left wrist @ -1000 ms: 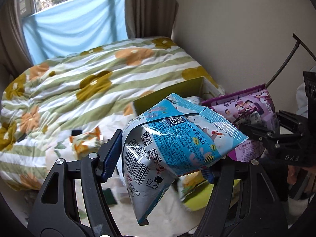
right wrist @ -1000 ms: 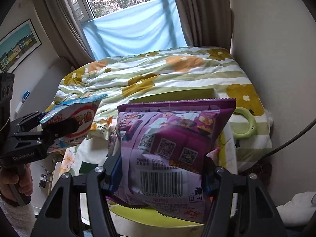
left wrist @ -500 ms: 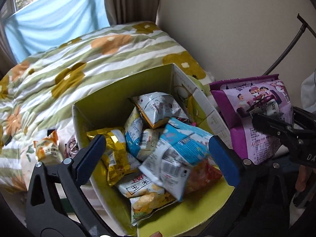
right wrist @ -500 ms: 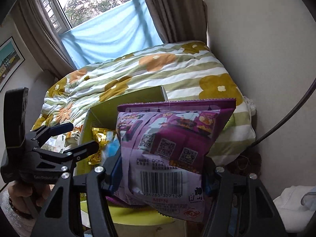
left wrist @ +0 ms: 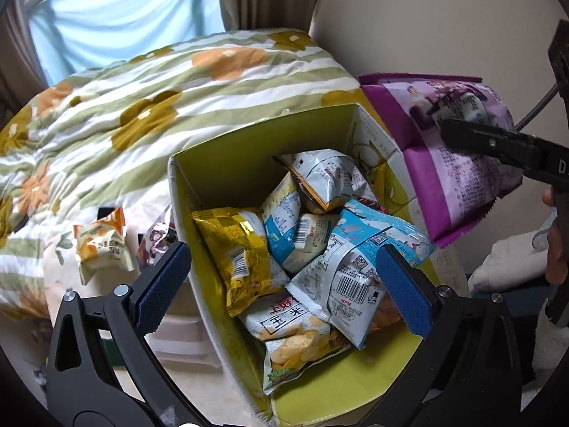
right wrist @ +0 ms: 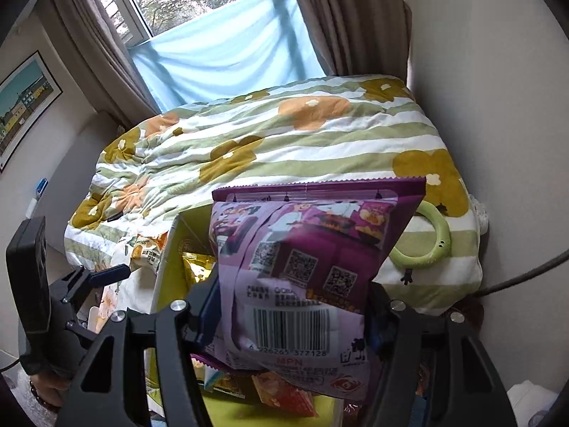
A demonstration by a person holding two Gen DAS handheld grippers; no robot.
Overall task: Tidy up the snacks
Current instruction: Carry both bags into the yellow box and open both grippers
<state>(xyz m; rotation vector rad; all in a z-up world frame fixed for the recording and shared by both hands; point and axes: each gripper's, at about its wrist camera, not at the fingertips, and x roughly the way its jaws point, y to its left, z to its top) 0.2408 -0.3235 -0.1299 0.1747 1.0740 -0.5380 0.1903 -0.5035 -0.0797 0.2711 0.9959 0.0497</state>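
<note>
An open yellow-green cardboard box (left wrist: 249, 153) stands against the bed, with several snack packets inside. On top of them lies a blue-and-white packet (left wrist: 359, 259). My left gripper (left wrist: 281, 252) hangs open above the box with nothing between its blue pads; the box's left wall runs between them. My right gripper (right wrist: 295, 291) holds a purple snack packet (right wrist: 313, 249) upright at the box's right side. Its jaws are just starting to open, and the pads still press the packet. The left wrist view shows the purple packet (left wrist: 444, 163) beside the box's right wall.
A yellow-orange packet (left wrist: 101, 245) and a dark packet (left wrist: 156, 238) lie on the flowered quilt (left wrist: 177, 82) left of the box. A green ring (right wrist: 426, 242) rests on the quilt to the right. A wall and a black cable (right wrist: 526, 274) close off the right.
My left gripper opened and the blue-and-white packet dropped into the box; the gripper then sank closer over it. My right gripper carried the purple packet leftwards to the box's side.
</note>
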